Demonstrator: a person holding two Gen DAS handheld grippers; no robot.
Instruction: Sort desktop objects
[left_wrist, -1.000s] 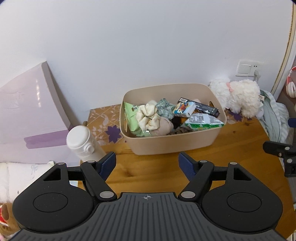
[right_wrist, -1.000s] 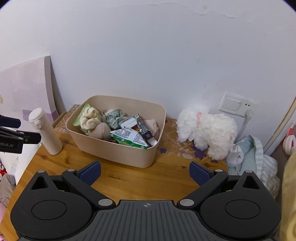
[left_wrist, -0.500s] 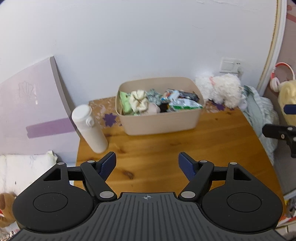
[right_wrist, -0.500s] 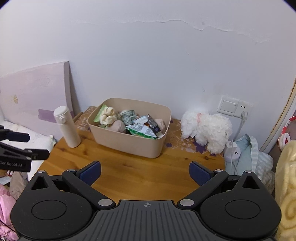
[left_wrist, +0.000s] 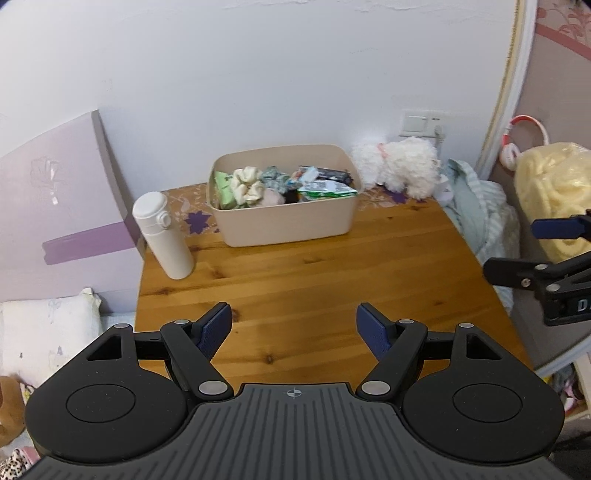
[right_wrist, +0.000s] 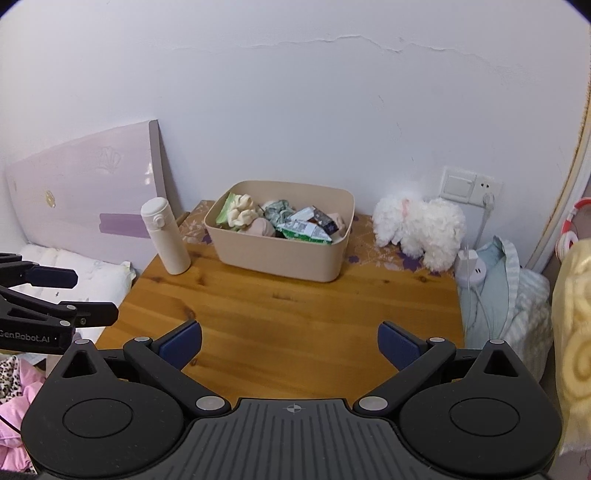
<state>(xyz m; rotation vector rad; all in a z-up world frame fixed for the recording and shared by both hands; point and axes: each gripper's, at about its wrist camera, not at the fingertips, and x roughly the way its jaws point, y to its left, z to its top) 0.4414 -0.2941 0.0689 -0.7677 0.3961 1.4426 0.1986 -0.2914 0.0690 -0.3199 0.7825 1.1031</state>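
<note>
A beige bin (left_wrist: 288, 225) (right_wrist: 277, 258) stands at the back of the wooden table (left_wrist: 314, 288) (right_wrist: 295, 314), filled with scrunchies, snack packets and other small items. A white bottle (left_wrist: 164, 236) (right_wrist: 166, 236) stands upright to its left, and a white plush dog (left_wrist: 399, 170) (right_wrist: 421, 229) lies to its right. My left gripper (left_wrist: 293, 325) is open and holds nothing, hanging over the table's near part. My right gripper (right_wrist: 290, 341) is open too, nothing between its fingers, and shows in the left wrist view at the right edge (left_wrist: 546, 251).
A lilac board (left_wrist: 59, 206) (right_wrist: 85, 195) leans on the wall at the left. Pale green cloth (left_wrist: 476, 214) (right_wrist: 509, 280) and a white plug (right_wrist: 471, 266) lie off the table's right edge. A yellow blanket (left_wrist: 554, 192) and headphones (left_wrist: 517, 147) are at the far right.
Both grippers have drawn back and up from the bin, which now looks smaller and farther. More of the table and its edges has come into view. Both jaws stayed open.
</note>
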